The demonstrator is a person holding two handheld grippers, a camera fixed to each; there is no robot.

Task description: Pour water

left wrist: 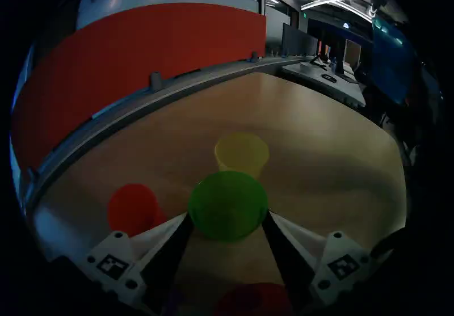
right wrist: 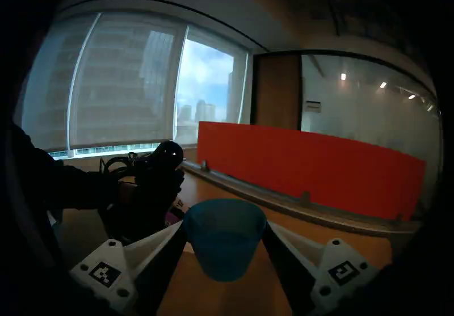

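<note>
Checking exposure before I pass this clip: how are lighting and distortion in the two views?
Left gripper view: dim overall, though the green cup reads clearly; fisheye bows the red partition. Right gripper view: the bright window backlights the scene, leaving the blue cup dim and the person's sleeve nearly black.

Cups, four that I can count for certain: one green cup (left wrist: 227,205), one yellow cup (left wrist: 242,153) and one red cup (left wrist: 131,208) in the left gripper view, and one blue cup (right wrist: 224,242) in the right gripper view (a dark red shape (left wrist: 255,300) at the left view's lower edge may be a fifth; I cannot tell). Grippers, two: left gripper (left wrist: 228,218) and right gripper (right wrist: 224,228), each with two fingers (left wrist: 170,248) and two square markers (left wrist: 112,266). Orange-red desk partition (left wrist: 142,49), one.
</note>
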